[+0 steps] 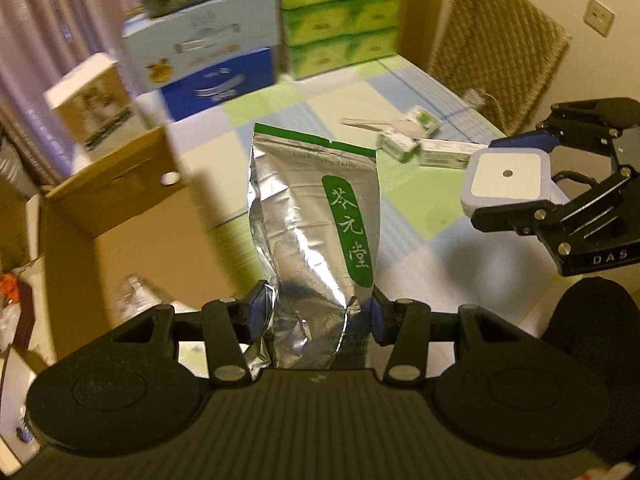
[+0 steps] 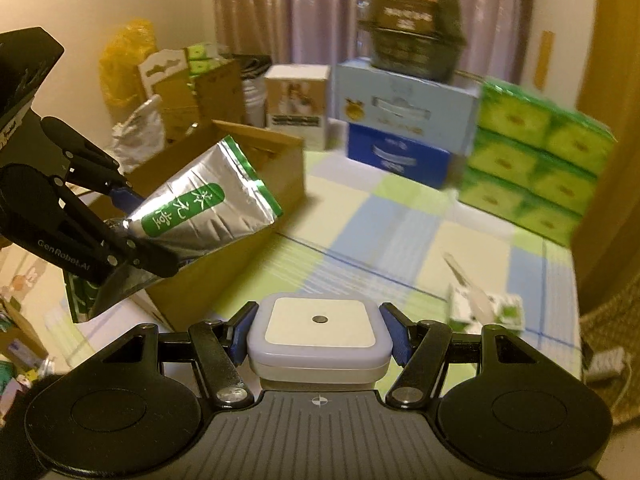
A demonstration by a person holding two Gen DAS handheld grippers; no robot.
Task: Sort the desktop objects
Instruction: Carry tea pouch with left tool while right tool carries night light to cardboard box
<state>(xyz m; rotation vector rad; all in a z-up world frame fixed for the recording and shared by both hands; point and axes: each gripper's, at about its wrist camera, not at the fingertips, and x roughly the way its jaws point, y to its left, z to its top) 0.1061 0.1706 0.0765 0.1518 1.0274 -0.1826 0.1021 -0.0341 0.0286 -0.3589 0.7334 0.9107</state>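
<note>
Left hand-held gripper (image 1: 320, 314) clamping silver foil pouch (image 1: 316, 220), cardboard box (image 1: 120, 216) beside

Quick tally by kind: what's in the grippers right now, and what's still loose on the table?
Foil pouch, held in left gripper: 1
White square device, held in right gripper: 1
Small green-and-white boxes loose on the table: at least 3, too blurred for an exact count
Total: at least 5

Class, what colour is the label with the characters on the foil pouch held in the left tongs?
Green with white characters, on the silver foil pouch gripped by the left tongs. Clearest in the left wrist view.
</note>
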